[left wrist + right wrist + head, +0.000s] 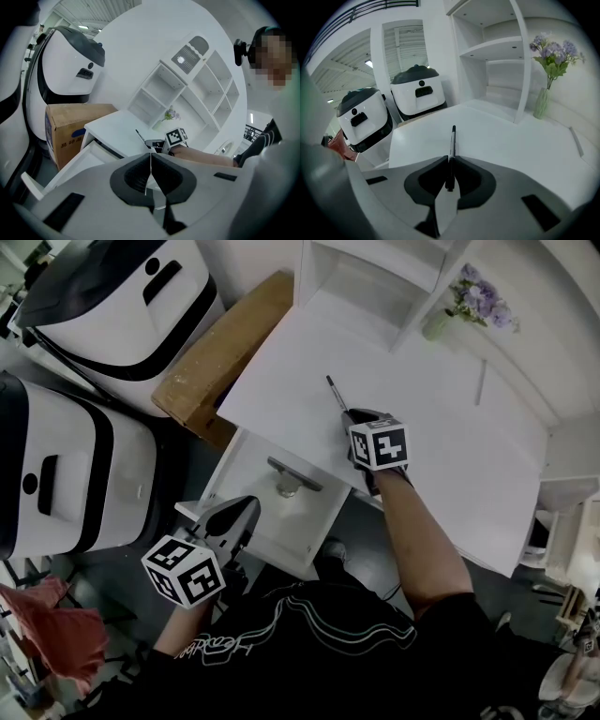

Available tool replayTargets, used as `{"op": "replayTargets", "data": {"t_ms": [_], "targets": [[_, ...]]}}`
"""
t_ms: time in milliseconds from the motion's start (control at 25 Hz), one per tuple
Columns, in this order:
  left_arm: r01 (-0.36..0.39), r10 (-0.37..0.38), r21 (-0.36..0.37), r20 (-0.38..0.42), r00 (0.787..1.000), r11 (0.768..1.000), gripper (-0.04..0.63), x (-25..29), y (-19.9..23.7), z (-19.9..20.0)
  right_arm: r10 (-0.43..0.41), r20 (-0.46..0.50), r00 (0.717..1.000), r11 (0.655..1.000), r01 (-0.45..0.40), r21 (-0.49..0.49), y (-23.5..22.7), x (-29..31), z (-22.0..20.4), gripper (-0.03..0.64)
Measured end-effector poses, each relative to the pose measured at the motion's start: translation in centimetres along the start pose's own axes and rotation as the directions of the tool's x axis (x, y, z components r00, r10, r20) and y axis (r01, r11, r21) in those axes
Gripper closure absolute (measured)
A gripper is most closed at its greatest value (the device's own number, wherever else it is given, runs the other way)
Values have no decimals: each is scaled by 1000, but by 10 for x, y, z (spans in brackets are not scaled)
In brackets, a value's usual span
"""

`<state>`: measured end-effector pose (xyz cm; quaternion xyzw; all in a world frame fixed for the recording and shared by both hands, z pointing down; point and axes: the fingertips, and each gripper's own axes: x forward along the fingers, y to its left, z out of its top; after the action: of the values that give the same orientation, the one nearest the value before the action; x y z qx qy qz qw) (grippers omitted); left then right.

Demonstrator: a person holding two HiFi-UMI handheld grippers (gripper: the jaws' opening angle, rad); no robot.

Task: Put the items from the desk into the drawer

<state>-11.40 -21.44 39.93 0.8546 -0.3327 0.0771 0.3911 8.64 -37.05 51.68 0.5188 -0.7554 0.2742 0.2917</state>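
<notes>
Right gripper (pixel 451 159) has its jaws pinched on the near end of a black pen (pixel 452 140). The rest of the pen juts forward past the tips over the white desk (pixel 497 140), near its front edge. Just below that edge, the drawer (pixel 246 465) stands pulled open. Left gripper (pixel 151 157), jaws pressed together on nothing, hangs by the drawer's front corner.

Slim black pen (pixel 452 147) (pinched); drawer (pixel 272 521) open
</notes>
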Motion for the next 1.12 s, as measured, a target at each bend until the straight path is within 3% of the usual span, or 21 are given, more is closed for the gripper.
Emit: {"op": "replayTargets", "data": {"t_ms": [280, 560, 840, 1120], "targets": [[13, -13, 22, 18, 1000, 1000, 572, -19, 2, 6, 66, 91, 994, 997, -63, -36, 43, -38, 16, 549], [17, -18, 47, 25, 1000, 999, 572, -42, 4, 8, 198, 144, 970, 976, -181, -123, 118, -81, 17, 549], [1, -3, 45, 32, 999, 999, 572, -65, 19, 3, 303, 67, 951, 934, -282, -221, 196, -87, -22, 549], [-26, 26, 17, 35, 999, 999, 572, -78, 42, -11, 344, -91, 934, 900, -356, -253, 238, -48, -95, 549]]}}
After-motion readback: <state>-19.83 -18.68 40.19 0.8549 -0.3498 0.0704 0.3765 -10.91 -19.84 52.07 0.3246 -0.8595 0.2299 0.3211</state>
